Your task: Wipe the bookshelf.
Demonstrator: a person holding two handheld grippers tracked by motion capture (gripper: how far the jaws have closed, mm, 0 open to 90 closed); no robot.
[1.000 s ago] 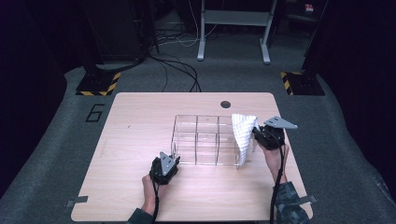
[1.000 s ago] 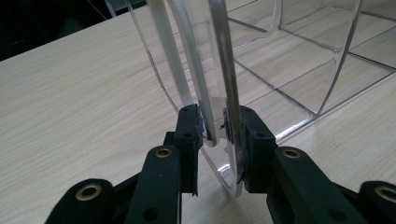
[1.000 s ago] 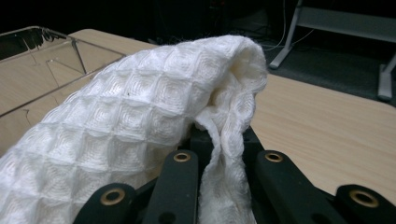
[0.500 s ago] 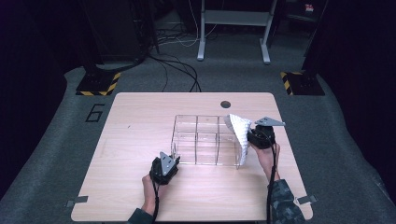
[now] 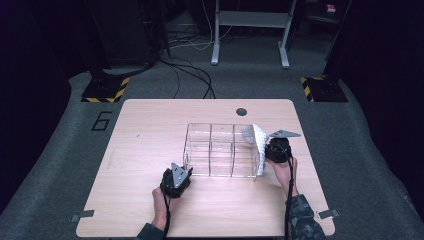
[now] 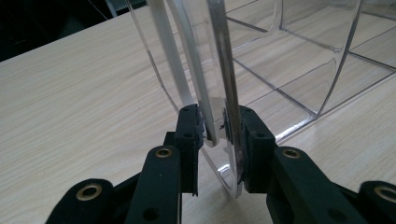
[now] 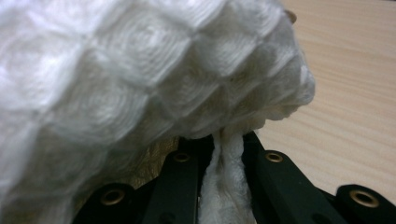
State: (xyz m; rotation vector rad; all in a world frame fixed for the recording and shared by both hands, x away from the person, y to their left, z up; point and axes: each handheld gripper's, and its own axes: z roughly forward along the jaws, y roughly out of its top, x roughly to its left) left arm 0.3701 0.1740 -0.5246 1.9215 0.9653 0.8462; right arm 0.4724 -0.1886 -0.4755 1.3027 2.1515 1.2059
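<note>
Left gripper (image 6: 215,126) clamped on the near-left corner wall of the clear organizer (image 5: 220,150); in the left gripper view both black pads press the transparent plastic from either side. In the high view the left gripper (image 5: 181,172) sits at the box's near-left corner, hand (image 5: 161,207) behind it toward the near edge of the table (image 5: 135,150).

Right gripper (image 7: 227,140) pinched tight on a white waffle-weave cloth (image 7: 140,70); a fold of fabric is squeezed between the jaws and the rest bulges over them. In the high view the right gripper (image 5: 274,149) is at the organizer's right end and the cloth (image 5: 258,145) hangs against that right end wall, top part over the rim, lower edge near the tabletop.

Organizer: three compartments across, standing mid-table, slightly toward the right edge. Small dark round hole (image 5: 242,111) near the table's far edge, well apart from the box. Grey floor with cables and yellow-black striped blocks beyond the far edge.
</note>
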